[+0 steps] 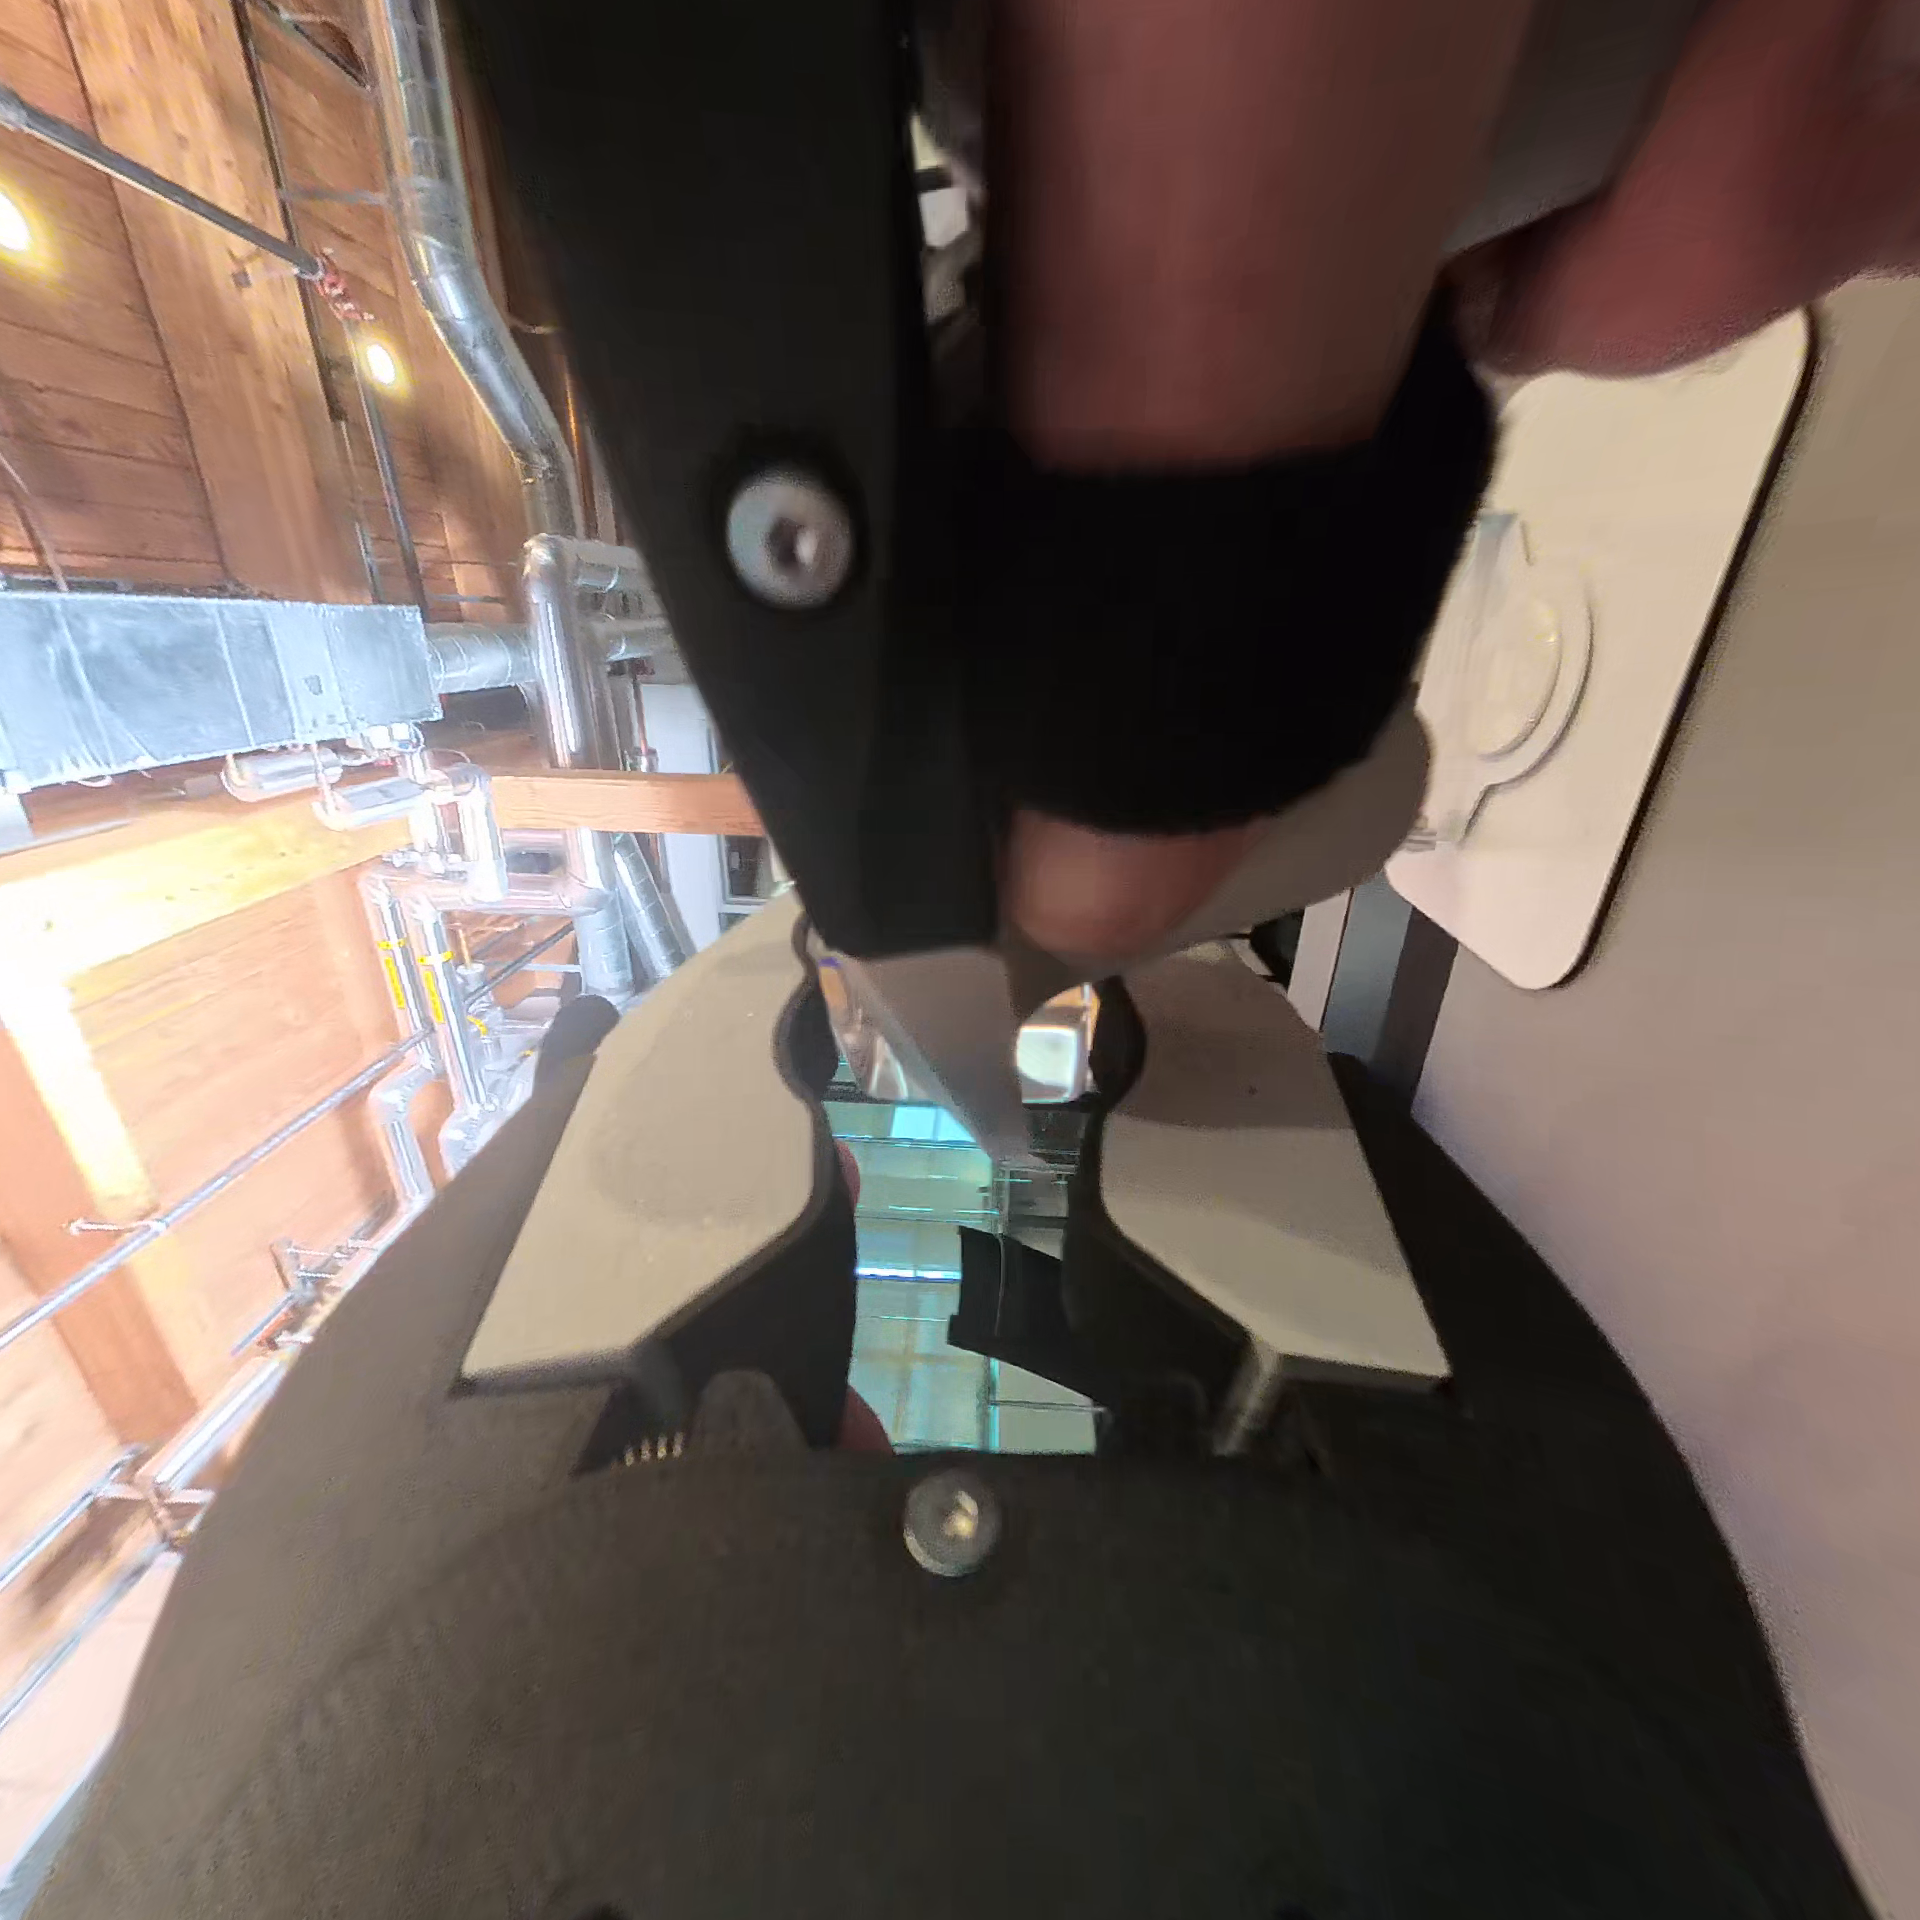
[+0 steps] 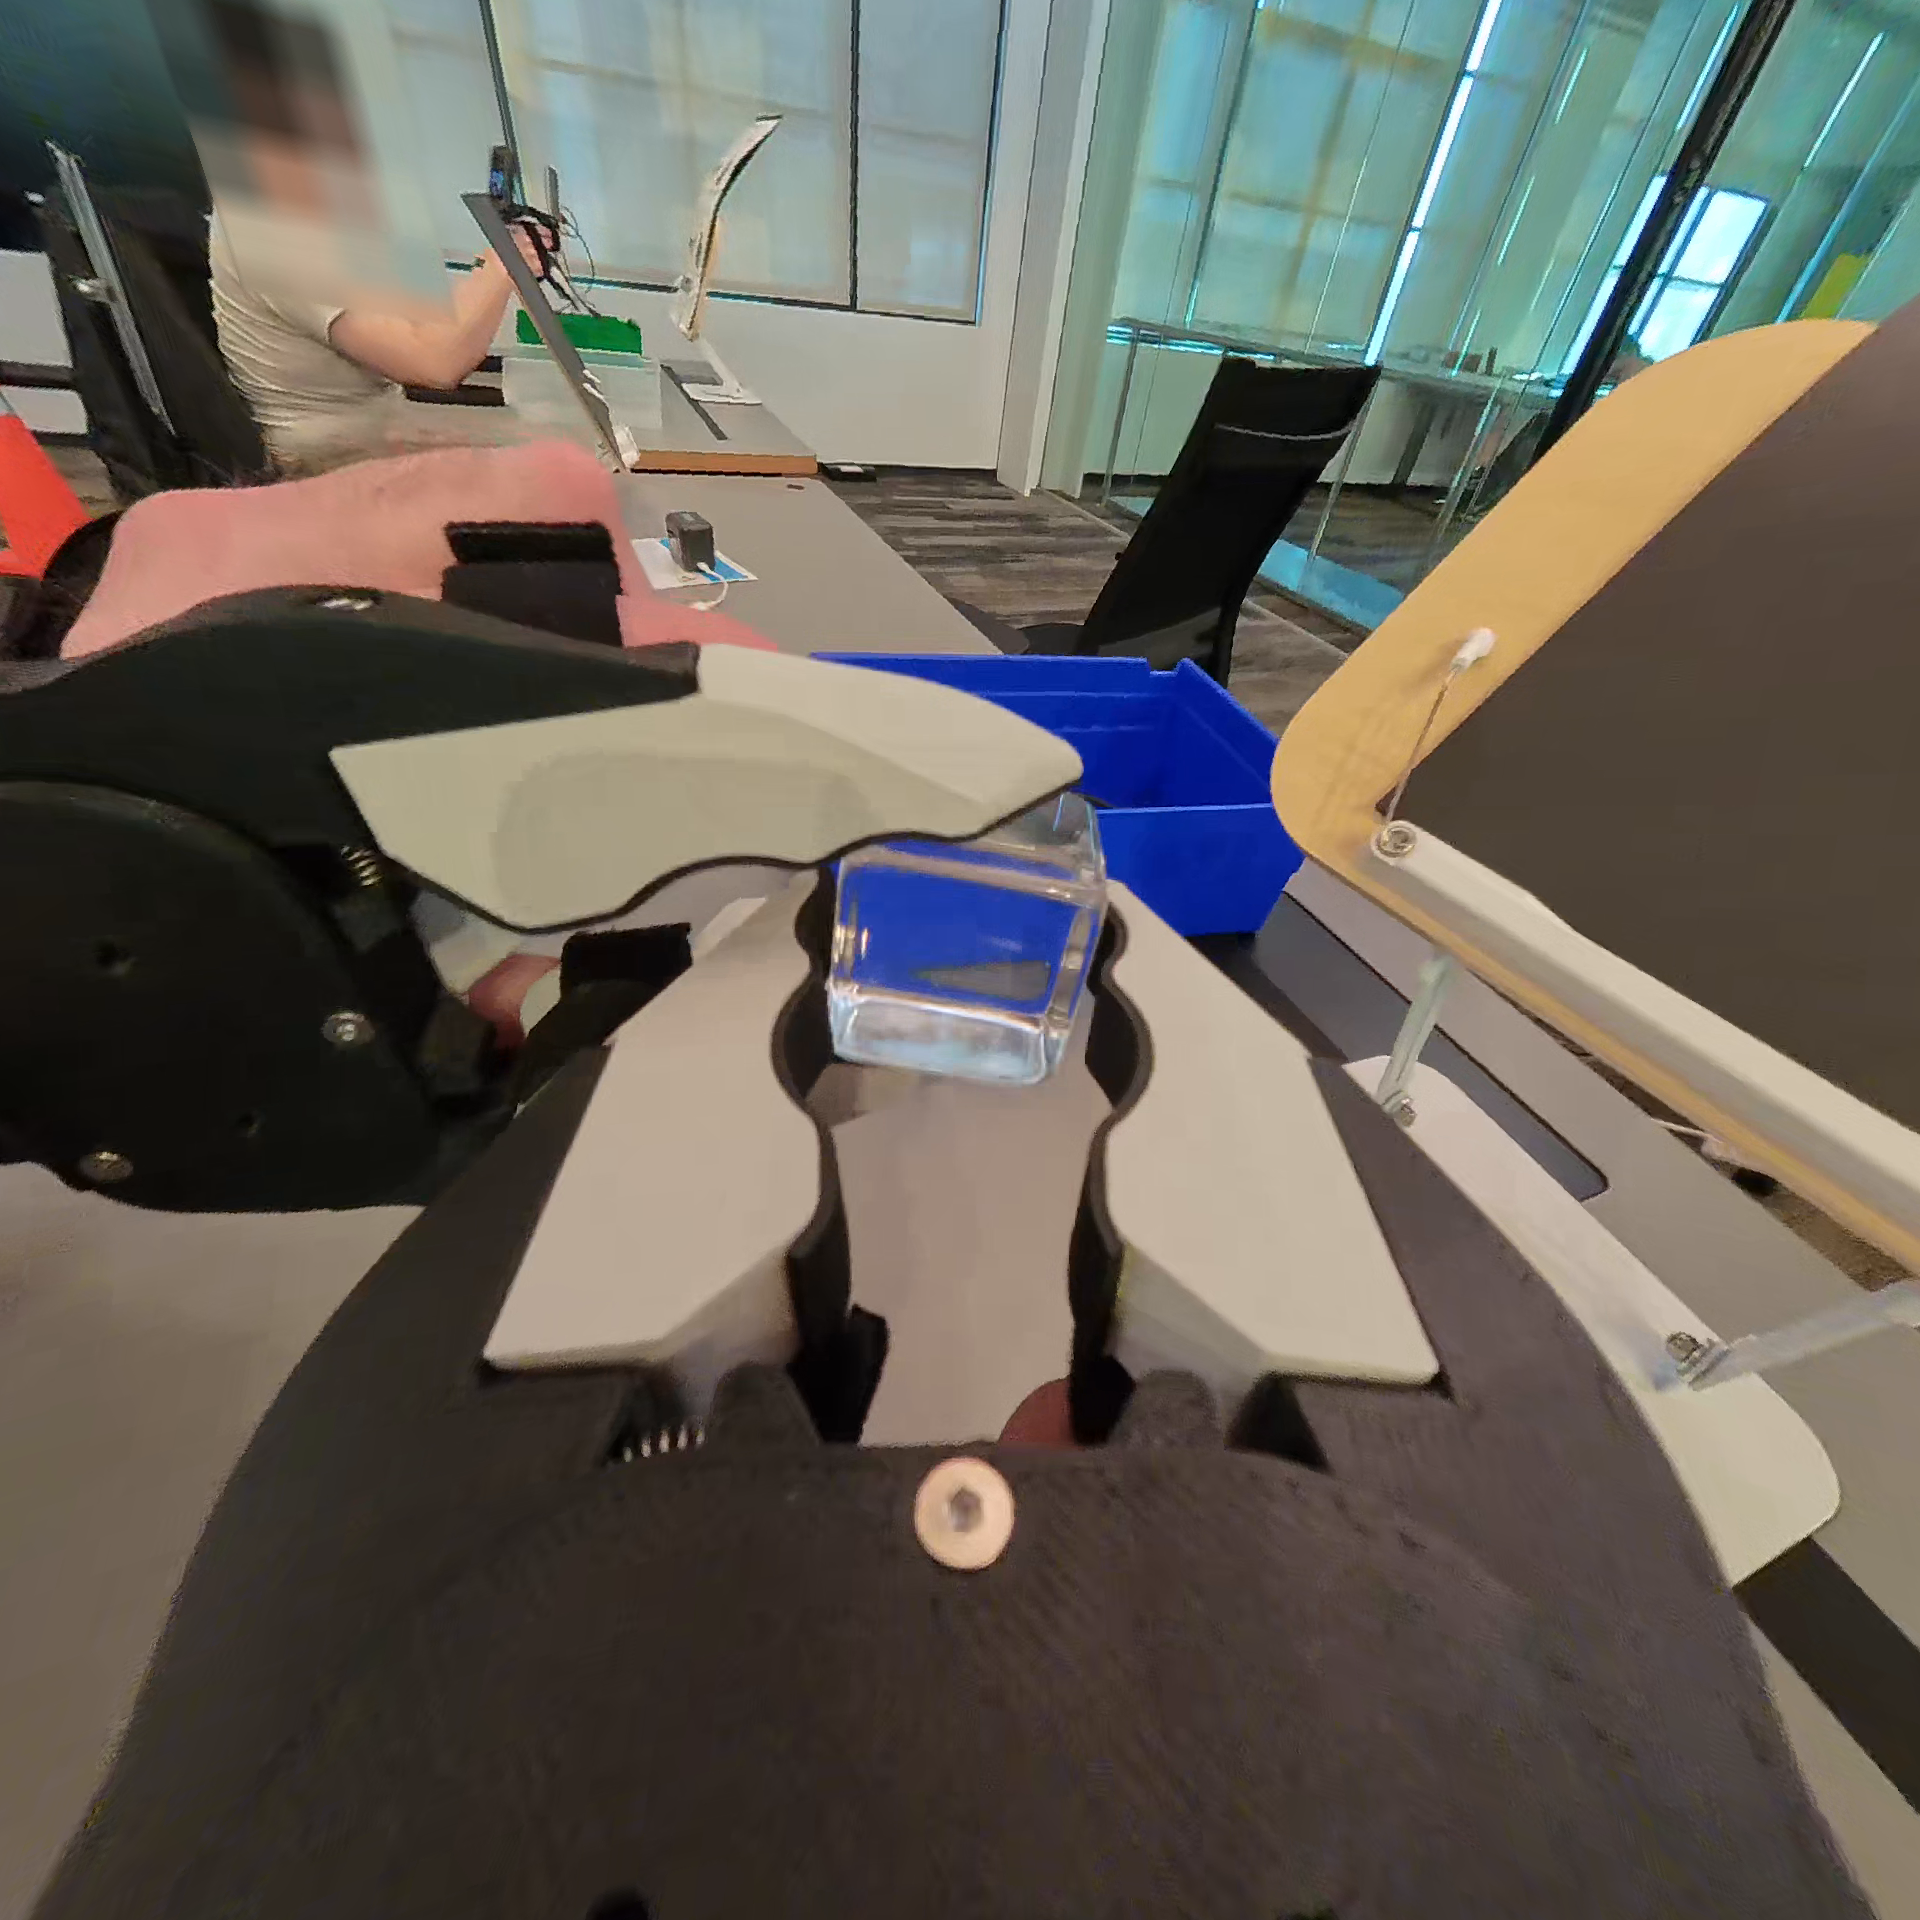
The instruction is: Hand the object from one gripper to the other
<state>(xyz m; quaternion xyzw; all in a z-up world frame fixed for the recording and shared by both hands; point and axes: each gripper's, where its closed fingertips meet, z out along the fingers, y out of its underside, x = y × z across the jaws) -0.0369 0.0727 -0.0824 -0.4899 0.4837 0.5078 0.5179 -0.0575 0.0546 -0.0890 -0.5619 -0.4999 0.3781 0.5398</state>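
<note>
Mid-handover. Clear glass cube (image 2: 961,961) sits between tips of right gripper (image 2: 961,977), jaws apparently clenched on it. Left gripper (image 2: 727,790) alongside, one finger over cube top; its grip state unclear. Next, likely: confirm receiving grip, then other releases, over blue bin (image 2: 1174,769).

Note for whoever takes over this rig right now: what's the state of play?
Right tongs: shut on the clear cube, which sits in the notches at the tips, held in the air.
Left tongs: come in crosswise, with the upper finger lying over the cube's top. The lower one is hidden, so its grip is unconfirmed.
Blue bin: on the table behind the cube.
Done: the tongs have met at the cube.
Left: confirm the second grip, release the first, draw apart.
</note>
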